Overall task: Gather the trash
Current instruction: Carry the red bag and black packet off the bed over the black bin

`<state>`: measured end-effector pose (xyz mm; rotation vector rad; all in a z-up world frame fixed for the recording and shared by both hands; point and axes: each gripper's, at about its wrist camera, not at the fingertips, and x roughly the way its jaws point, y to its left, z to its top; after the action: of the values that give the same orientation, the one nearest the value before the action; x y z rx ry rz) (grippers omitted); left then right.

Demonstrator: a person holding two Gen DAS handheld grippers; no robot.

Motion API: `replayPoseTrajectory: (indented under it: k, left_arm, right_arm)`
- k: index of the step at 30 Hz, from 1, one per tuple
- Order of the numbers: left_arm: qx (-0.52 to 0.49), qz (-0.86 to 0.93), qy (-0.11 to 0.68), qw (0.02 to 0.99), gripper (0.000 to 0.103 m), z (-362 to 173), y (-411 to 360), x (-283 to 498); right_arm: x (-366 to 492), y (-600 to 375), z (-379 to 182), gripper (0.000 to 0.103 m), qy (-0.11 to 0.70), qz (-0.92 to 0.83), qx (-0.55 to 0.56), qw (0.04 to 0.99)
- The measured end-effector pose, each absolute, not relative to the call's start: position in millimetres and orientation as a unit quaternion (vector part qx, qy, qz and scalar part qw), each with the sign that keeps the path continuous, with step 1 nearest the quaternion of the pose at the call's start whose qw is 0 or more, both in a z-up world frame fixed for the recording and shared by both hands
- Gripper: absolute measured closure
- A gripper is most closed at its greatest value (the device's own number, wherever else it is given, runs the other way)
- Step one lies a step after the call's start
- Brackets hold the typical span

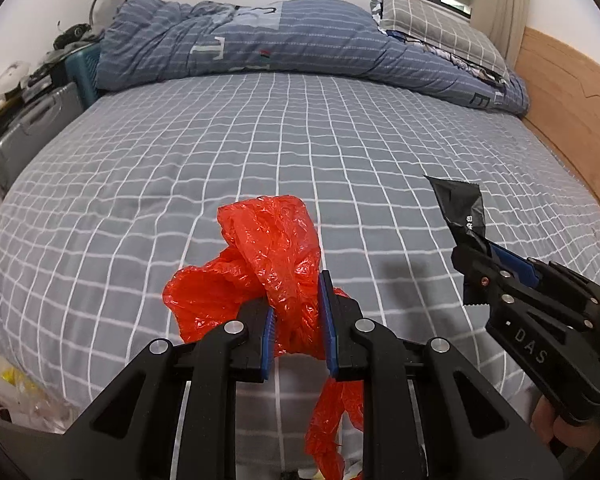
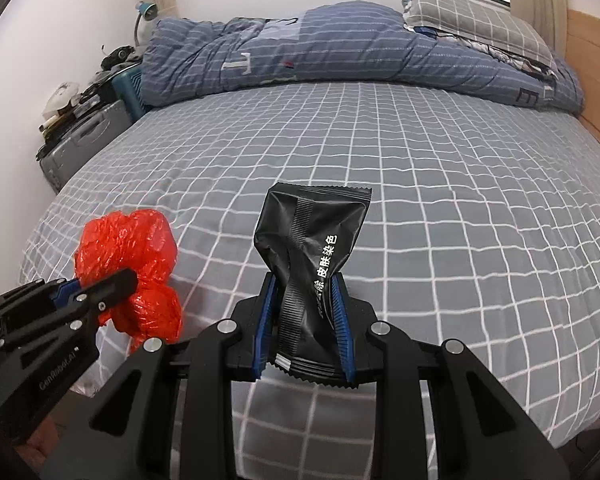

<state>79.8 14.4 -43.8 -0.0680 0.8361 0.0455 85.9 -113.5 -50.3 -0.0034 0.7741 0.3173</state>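
Note:
My left gripper (image 1: 296, 304) is shut on a crumpled red plastic bag (image 1: 272, 248) and holds it above the near edge of the bed; part of the bag hangs down below the jaws. The red bag also shows at the left of the right wrist view (image 2: 140, 256), with the left gripper (image 2: 112, 284) on it. My right gripper (image 2: 305, 292) is shut on a black snack wrapper (image 2: 312, 240) with white lettering, held upright above the bed. The wrapper also shows at the right of the left wrist view (image 1: 462, 212), in the right gripper (image 1: 476, 256).
A bed with a grey checked sheet (image 1: 260, 140) fills both views. A blue striped duvet (image 1: 268, 44) and a checked pillow (image 1: 436, 28) lie at its far end. A wooden board (image 1: 564, 92) runs along the right. A grey suitcase (image 1: 24, 136) and clutter stand at the left.

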Motion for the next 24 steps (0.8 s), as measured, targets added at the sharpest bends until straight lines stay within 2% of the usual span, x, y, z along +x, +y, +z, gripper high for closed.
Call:
replayPoseTrajectory:
  k: [24]
  left_arm:
    - [-0.055,-0.001,0.409,0.911,0.084,-48,-7,-28]
  right_arm:
    - [-31,-145,-56,0.076,0.377,0.146,-0.012,0.914]
